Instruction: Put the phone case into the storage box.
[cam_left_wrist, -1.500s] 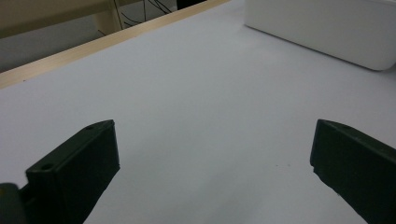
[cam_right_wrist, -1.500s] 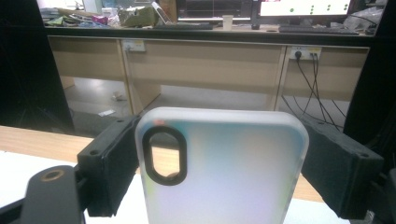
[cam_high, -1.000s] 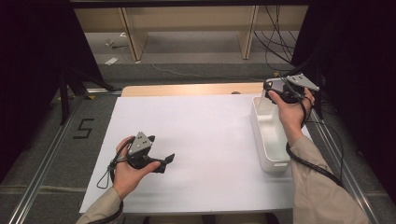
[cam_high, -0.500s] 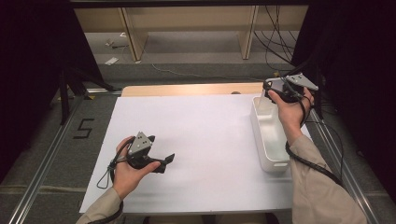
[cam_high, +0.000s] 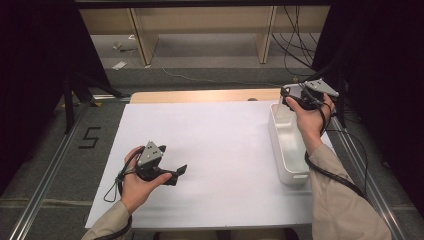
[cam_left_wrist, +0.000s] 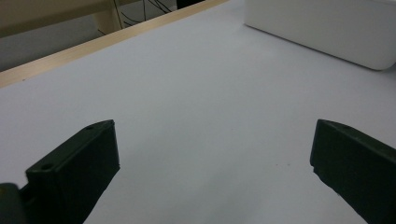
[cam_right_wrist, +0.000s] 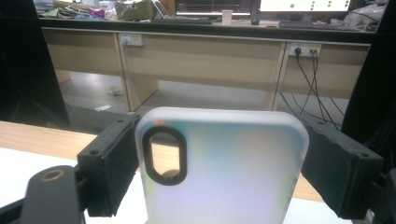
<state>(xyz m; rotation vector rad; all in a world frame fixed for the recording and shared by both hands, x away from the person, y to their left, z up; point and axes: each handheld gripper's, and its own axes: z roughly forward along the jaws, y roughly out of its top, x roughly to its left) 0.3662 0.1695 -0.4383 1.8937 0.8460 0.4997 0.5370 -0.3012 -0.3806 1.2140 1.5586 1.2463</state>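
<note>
Phone case (cam_right_wrist: 224, 168) is the thing to watch, a frosted translucent shell with an oval camera cut-out, and it sits pinched between the jaws of the right gripper. But let's sweep across from the left first.

Over at 8 o'clock on the table (cam_high: 225, 150), the left gripper (cam_high: 177, 172) rests low on the white sheet in the person's left hand (cam_high: 134, 185). In the left gripper view its jaws stand spread wide, nothing between them, just bare white surface. They point toward 3 o'clock, at the white tray (cam_left_wrist: 322, 28) well apart across the sheet. The centre of the table carries nothing.

Now the right side. The tray (cam_high: 280, 150) lies along the 3 o'clock edge, its long axis running from 12 to 6. From the high view it looks empty, though the right hand (cam_high: 310, 122) covers part of its far end. The right gripper (cam_high: 287, 97) hangs above that far end, at about 2 o'clock. In the right gripper view the case stands upright, long axis rising toward 12, cut-out at 11, with both jaws pressed against its long side edges.

So the case is up in the air directly over the tray, and the right hand is the one in play. My guess: it either goes down into the tray or out toward 9 o'clock onto the sheet. Either way it needs tipping flat, and that smooth shell could slip.
</note>
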